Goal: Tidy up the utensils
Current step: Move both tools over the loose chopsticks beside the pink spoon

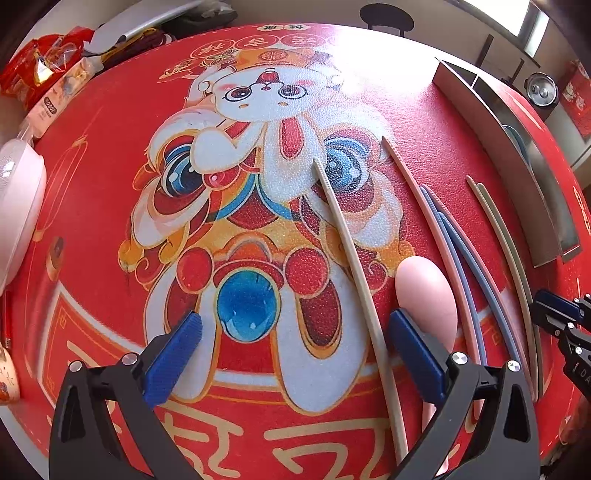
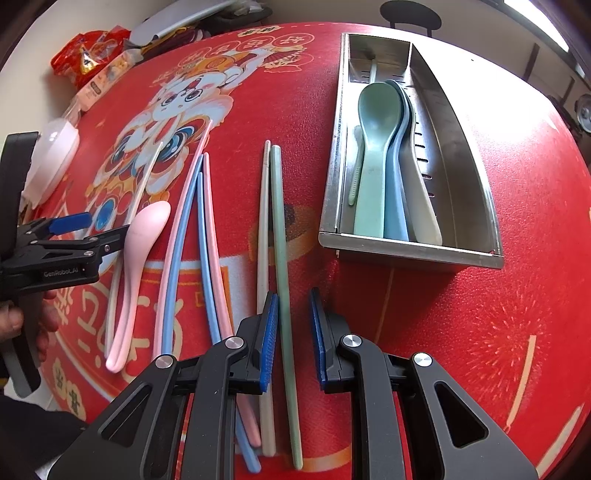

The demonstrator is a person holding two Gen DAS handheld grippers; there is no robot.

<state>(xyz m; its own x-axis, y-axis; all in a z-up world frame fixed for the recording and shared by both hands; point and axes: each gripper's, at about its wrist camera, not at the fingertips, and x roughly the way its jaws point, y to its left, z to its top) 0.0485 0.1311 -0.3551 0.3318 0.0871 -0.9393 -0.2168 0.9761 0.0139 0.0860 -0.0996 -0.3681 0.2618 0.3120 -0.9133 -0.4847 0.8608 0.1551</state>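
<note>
A steel utensil tray [image 2: 476, 206] on the red mat holds green [image 2: 375, 122], blue and cream spoons. On the mat lie a pink spoon [image 2: 142, 240], a cream chopstick [image 1: 347, 236], blue and pink chopsticks [image 2: 195, 229], and a green chopstick [image 2: 281, 236] beside a grey-white one. My right gripper [image 2: 293, 332] is open, its jaws astride the green chopstick's lower part. My left gripper [image 1: 295, 350] is open, low over the mat, with the cream chopstick between its jaws and the pink spoon [image 1: 428, 291] at its right finger.
A white lidded bowl [image 1: 18, 206] and snack packets [image 1: 40, 74] sit at the mat's left edge. The tray [image 1: 517, 158] stands along the right side. A black stool [image 2: 410, 13] stands beyond the table.
</note>
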